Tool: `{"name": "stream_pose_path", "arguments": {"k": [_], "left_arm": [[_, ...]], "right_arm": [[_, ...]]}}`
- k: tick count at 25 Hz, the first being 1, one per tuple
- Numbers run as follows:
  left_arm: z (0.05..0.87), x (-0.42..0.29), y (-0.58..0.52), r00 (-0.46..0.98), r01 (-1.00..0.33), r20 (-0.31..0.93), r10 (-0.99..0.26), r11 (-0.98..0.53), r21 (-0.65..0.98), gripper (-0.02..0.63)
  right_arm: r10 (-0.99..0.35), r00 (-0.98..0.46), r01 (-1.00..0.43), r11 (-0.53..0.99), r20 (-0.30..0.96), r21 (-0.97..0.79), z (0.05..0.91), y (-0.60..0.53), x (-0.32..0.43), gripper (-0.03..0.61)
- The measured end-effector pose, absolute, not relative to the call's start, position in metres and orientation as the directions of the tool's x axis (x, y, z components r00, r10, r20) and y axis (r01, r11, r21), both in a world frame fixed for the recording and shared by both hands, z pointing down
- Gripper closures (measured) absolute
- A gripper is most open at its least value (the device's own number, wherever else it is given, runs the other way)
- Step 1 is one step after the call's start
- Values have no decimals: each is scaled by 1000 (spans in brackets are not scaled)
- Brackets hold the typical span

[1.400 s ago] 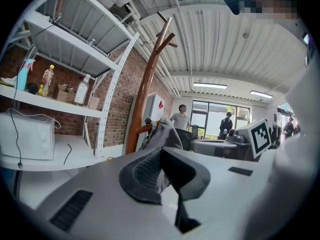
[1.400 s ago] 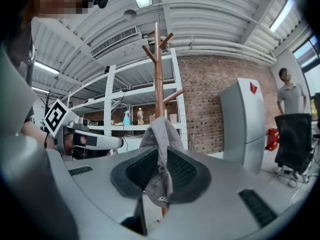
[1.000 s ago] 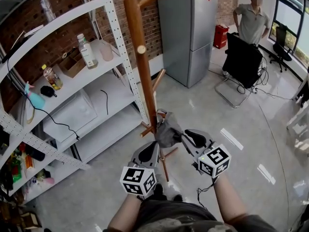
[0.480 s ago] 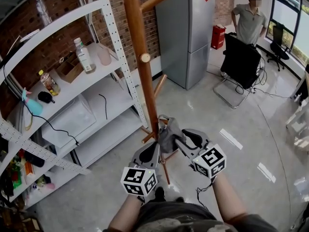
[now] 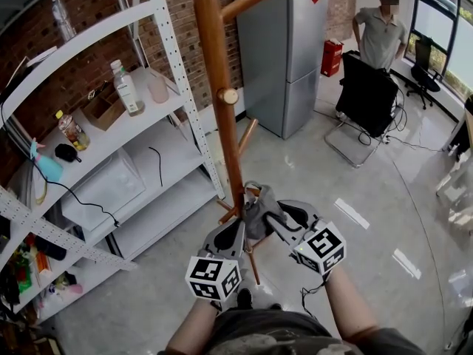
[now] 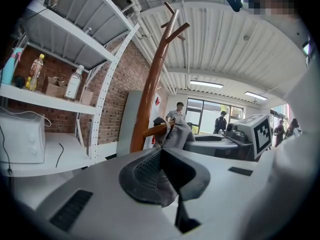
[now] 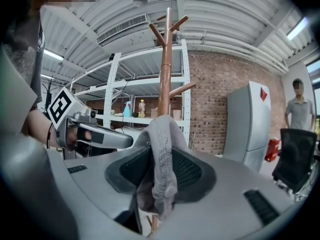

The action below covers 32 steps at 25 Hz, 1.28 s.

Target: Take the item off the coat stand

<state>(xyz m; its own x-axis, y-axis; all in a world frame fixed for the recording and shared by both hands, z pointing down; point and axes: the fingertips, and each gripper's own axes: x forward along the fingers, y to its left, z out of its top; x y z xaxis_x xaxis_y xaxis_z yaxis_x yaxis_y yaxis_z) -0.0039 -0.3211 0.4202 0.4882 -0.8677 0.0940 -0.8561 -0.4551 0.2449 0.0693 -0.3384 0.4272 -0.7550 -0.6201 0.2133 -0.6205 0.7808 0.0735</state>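
Observation:
A tall wooden coat stand (image 5: pixel 220 109) rises straight in front of me, with pegs at several heights. A grey cloth item (image 5: pixel 256 203) hangs at the tip of a low peg (image 6: pixel 151 131). My right gripper (image 5: pixel 270 217) is shut on the grey cloth (image 7: pixel 160 154), which bunches up between its pads. My left gripper (image 5: pixel 235 226) is just left of it, beside the stand's pole, and is shut with nothing in it (image 6: pixel 161 176). From the left gripper view the cloth (image 6: pixel 179 134) still touches the peg end.
White metal shelving (image 5: pixel 111 132) with bottles, a box and a white appliance fills the left. A grey fridge (image 5: pixel 284 43) stands behind the stand. A person (image 5: pixel 380 32) stands by a black chair (image 5: pixel 366 95) at the back right. The stand's feet (image 5: pixel 251 257) spread near my legs.
Little has moved. My right gripper, still shut on the grey cloth, has drawn slightly closer to the left gripper; the head view has shifted a little.

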Motion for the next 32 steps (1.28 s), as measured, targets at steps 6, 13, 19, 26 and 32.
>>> {"name": "stream_pose_path", "arguments": {"k": [6, 13, 19, 26, 32], "left_arm": [[422, -5, -325, 493, -852, 92, -865, -460, 250, 607], [419, -5, -326, 501, -846, 83, -861, -468, 254, 607], [415, -8, -327, 503, -845, 75, -861, -472, 253, 607], [412, -5, -327, 514, -838, 67, -855, -484, 251, 607], [407, 4, -325, 527, -831, 56, -848, -500, 245, 606]], "right_arm": [[-630, -747, -633, 772, 211, 63, 429, -340, 71, 501], [-631, -750, -633, 772, 198, 61, 427, -338, 75, 526], [-654, -740, -653, 754, 158, 64, 410, -338, 74, 535], [-658, -744, -652, 753, 116, 86, 401, -335, 82, 535], [-692, -718, -685, 721, 71, 106, 383, -328, 93, 535]]}}
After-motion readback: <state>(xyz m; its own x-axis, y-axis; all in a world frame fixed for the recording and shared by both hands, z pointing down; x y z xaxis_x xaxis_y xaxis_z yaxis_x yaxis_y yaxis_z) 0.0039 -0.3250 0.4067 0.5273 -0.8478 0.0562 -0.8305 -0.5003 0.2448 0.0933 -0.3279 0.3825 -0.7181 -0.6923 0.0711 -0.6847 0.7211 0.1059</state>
